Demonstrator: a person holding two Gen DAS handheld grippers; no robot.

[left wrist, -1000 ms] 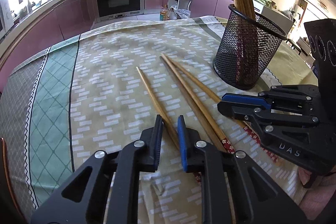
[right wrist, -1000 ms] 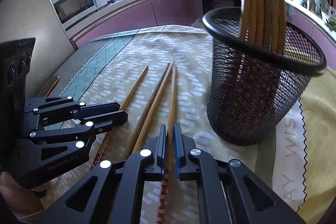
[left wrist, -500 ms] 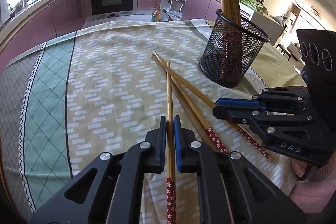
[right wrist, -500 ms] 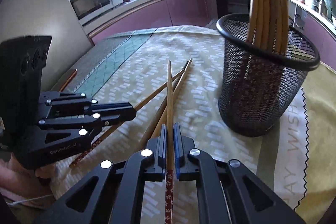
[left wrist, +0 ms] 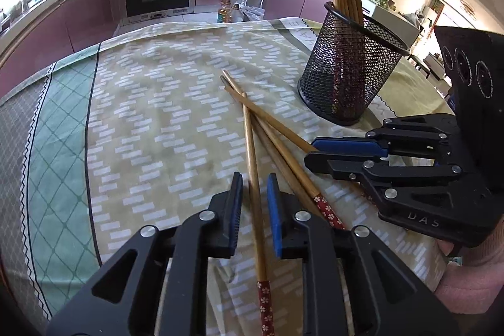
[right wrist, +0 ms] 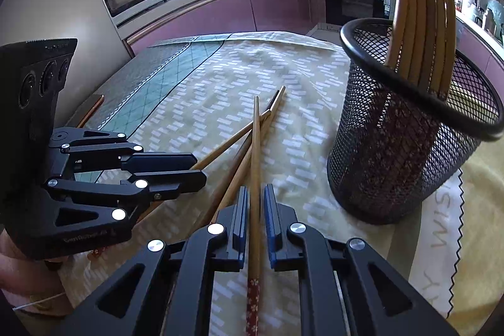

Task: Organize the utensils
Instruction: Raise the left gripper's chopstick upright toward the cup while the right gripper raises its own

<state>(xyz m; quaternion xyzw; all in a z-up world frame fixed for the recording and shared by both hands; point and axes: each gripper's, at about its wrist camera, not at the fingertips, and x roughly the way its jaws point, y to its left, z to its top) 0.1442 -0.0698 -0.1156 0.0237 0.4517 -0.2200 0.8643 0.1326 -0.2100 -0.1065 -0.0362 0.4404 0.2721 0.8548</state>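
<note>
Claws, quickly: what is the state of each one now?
Left claw: opening, chopstick between, not gripped.
Right claw: opening, another chopstick between, not gripped.

Left hand-held gripper angled down toward the counter, jaws opening, pads off the chopstick between them. Right hand-held gripper same pitch, jaws opening, its chopstick loose between.
</note>
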